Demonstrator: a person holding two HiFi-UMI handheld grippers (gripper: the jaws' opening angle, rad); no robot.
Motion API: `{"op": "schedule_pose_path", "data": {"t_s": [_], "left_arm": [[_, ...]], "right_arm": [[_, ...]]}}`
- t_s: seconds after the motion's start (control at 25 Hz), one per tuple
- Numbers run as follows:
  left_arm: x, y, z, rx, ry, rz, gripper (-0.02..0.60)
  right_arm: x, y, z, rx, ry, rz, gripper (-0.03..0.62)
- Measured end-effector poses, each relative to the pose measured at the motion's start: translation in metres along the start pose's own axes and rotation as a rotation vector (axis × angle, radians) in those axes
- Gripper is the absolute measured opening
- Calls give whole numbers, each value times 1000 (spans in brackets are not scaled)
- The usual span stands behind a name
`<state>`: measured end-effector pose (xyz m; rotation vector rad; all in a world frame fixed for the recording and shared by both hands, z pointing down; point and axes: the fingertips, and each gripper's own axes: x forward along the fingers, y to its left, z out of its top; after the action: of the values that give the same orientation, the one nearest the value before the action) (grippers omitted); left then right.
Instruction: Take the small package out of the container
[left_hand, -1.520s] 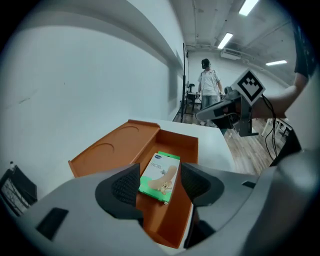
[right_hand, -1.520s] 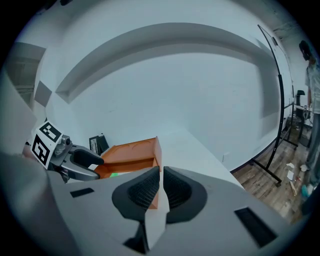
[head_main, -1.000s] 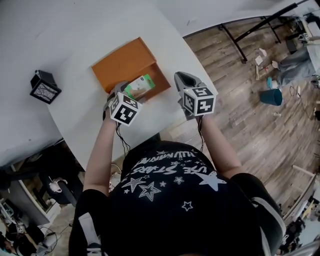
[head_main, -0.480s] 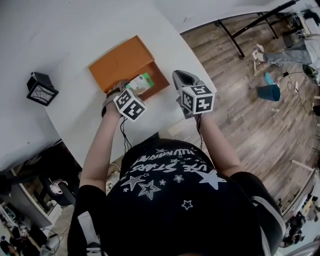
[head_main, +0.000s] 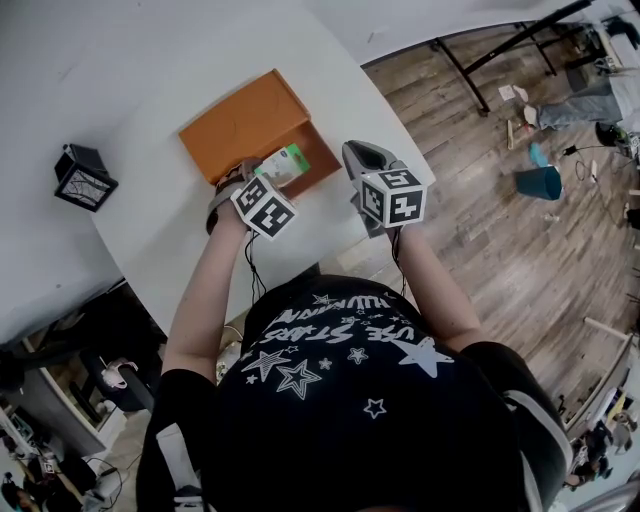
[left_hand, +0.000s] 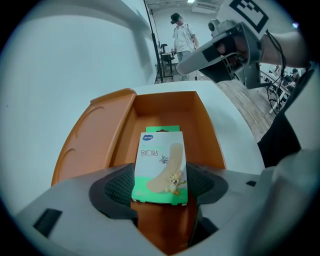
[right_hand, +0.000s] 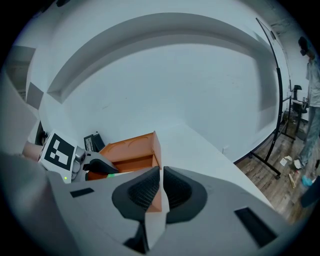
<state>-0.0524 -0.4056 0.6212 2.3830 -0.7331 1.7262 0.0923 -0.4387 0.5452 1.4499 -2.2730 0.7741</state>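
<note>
The small package (left_hand: 160, 167) is a green and white plaster packet. It sits between the pads of my left gripper (left_hand: 161, 186), which is shut on it, over the near end of the open orange container (left_hand: 167, 112). From the head view the package (head_main: 283, 164) shows just above the container's (head_main: 240, 125) front rim, held by the left gripper (head_main: 250, 185). My right gripper (head_main: 362, 160) hovers to the right of the container, its jaws shut with nothing between them (right_hand: 161, 192).
The container's lid (left_hand: 95, 132) lies flat to the left of the box. A black device (head_main: 85, 177) stands at the white table's (head_main: 150, 230) left edge. A person stands far off (left_hand: 182, 35). Wooden floor (head_main: 500, 200) lies beyond the table's right edge.
The left gripper with the package has shifted slightly up and to the right. The right gripper has edged a little to the left.
</note>
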Motion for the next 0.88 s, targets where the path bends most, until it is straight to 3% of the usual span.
{"op": "schedule_pose_path", "data": {"t_s": [0.6,0.88], "left_arm": [[-5,-2,1,-17,-70,-31,345],[-28,5,9,-52,-147,26,345]], "right_arm": [[-5,-4,-2,8,-10,-13,55],[-16,-6,-5,12,-25,-15,55]]}}
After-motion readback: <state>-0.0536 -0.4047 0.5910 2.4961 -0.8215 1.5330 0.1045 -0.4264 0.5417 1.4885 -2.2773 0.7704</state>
